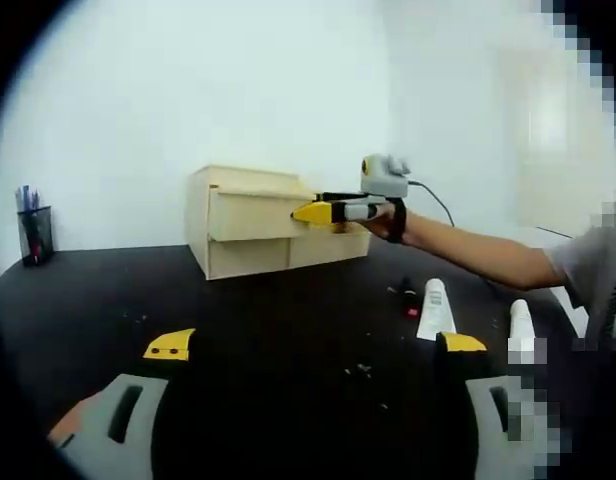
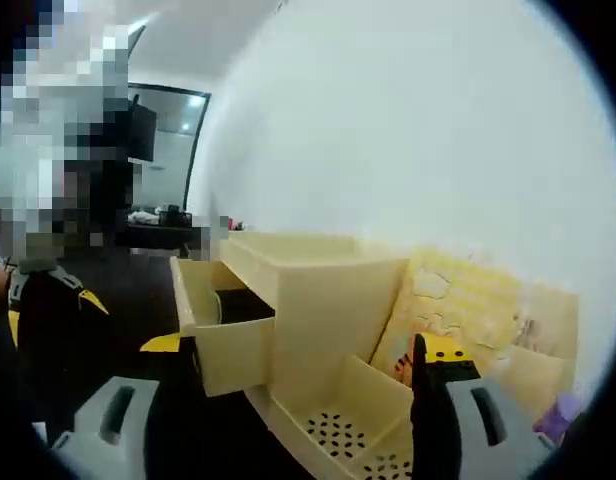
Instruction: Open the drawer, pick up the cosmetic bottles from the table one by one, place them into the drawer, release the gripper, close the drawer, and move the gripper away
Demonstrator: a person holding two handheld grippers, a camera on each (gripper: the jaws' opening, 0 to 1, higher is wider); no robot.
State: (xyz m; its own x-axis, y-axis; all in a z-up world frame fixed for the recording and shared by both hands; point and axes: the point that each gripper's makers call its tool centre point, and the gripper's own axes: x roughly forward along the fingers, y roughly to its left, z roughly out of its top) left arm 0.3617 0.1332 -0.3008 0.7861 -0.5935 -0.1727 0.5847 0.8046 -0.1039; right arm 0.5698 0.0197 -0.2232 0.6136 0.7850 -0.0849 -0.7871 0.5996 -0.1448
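1. Two bottles [image 1: 435,310] stand on the black table [image 1: 268,320] at about four o'clock in the left gripper view, white and upright, just beside each other, with a small red-and-black item [image 1: 409,300] near them.
2. Left gripper [image 1: 318,350] hovers low over the table, jaws spread wide, nothing between them.
3. Across the table the wooden cabinet [image 1: 258,220] sits at twelve o'clock, and the right gripper [image 1: 333,211], held by a person's hand [image 1: 388,222], is right at its upper drawer [image 1: 250,214].
4. Right gripper view: right gripper [image 2: 308,365] jaws gape, released, with the drawer [image 2: 223,320] pulled out between them at center.
5. Drawer looks dark inside; I cannot tell what it holds.
6. Perforated tray [image 2: 338,425] lies at six o'clock, below the cabinet.
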